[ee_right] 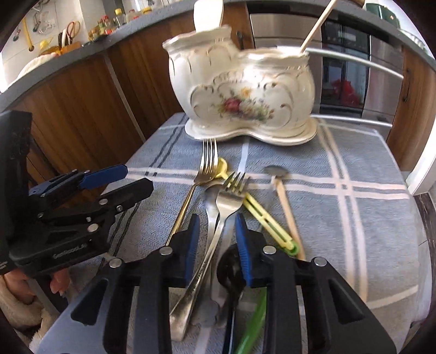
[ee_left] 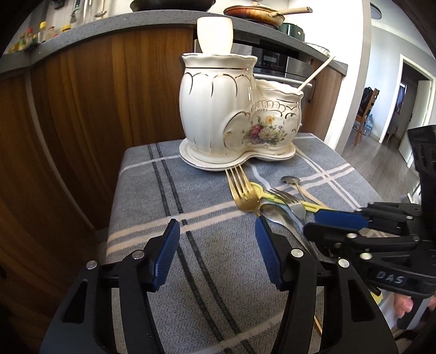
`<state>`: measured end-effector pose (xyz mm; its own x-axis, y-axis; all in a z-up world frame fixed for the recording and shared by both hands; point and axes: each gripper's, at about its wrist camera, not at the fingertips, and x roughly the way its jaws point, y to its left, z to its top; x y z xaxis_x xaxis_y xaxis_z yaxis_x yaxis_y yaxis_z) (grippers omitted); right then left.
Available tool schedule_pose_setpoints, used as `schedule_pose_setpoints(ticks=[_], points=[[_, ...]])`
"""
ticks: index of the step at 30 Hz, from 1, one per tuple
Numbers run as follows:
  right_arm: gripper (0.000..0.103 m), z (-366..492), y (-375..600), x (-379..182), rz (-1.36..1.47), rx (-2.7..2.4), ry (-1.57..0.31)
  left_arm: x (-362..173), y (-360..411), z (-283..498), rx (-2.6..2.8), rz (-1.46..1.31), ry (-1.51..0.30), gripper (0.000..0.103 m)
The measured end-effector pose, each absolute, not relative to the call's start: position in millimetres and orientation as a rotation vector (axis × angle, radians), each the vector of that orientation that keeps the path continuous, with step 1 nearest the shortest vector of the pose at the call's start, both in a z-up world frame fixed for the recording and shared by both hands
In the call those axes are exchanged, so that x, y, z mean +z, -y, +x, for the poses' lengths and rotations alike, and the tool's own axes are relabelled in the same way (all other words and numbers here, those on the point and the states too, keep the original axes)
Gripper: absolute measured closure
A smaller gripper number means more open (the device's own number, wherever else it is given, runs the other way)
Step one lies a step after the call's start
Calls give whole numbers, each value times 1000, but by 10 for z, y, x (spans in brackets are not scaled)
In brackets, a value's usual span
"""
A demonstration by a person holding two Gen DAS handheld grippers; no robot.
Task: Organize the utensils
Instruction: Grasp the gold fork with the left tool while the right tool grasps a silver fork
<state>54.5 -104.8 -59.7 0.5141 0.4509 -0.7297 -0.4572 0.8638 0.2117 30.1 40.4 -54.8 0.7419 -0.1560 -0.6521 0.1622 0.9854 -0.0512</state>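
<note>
The right gripper [ee_right: 215, 239] fills the bottom of the right wrist view, tilted down at the worktop [ee_right: 368, 217]. Its jaws stand narrowly apart astride the handles of a steel fork [ee_right: 227, 201] and a spoon [ee_right: 211, 207]; whether the pads press on them I cannot tell. In the left wrist view the same gripper enters from the right edge, with fingers of a hand [ee_left: 406, 305] beneath it at lower right.

The left gripper [ee_left: 218, 231] sits at the bottom of its own view, also tilted down, jaws about half open over bare cloth, holding nothing. In the right wrist view it shows at the left edge.

The holder [ee_right: 245, 92], a white two-pot ceramic piece with gold trim and a flower print, stands on its saucer at top centre of the worktop. The taller pot holds a white cup-like thing [ee_left: 215, 34]; the lower pot holds a pale stick [ee_right: 317, 26] leaning to the upper right.

The loose utensils lie mid-frame below the holder: a gold fork [ee_right: 203, 168] with tines touching the saucer, a yellow plastic utensil [ee_right: 261, 215] slanting under the steel fork, and a small spoon [ee_right: 276, 173] with a pale handle apart at right.
</note>
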Motion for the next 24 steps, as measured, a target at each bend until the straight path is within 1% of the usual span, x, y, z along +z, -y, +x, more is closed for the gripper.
schedule_pose_setpoints(ticks=[4,5,9,12,16,18,19,23,24], points=[[80,653,1028,-675,24,531,-920,-550,-384,303,-184,17,-709,45],[86,679,1027,-694,37,531,-931,-552,-379,302,-186,18,-710,46],[97,730,1044,-706,75,543,-938,-574,-360,307,-196,20,-718,48],[99,688,1085,-644,86,553,-904,-589,-332,321,-214,16,-733,52],[100,642,1192,-562,104,552,-873,-592,-274,356,-248,-1,-750,54],[100,621,1264,-512,111,548,-854,-596,-246,388,-267,-17,-763,58],[100,604,1293,-490,111,546,-843,-596,-227,411,-279,-24,-772,63],[100,599,1403,-421,131,537,-812,-608,-124,518,-327,-46,-813,77],[100,597,1429,-403,137,535,-810,-616,-97,546,-337,-49,-827,83]])
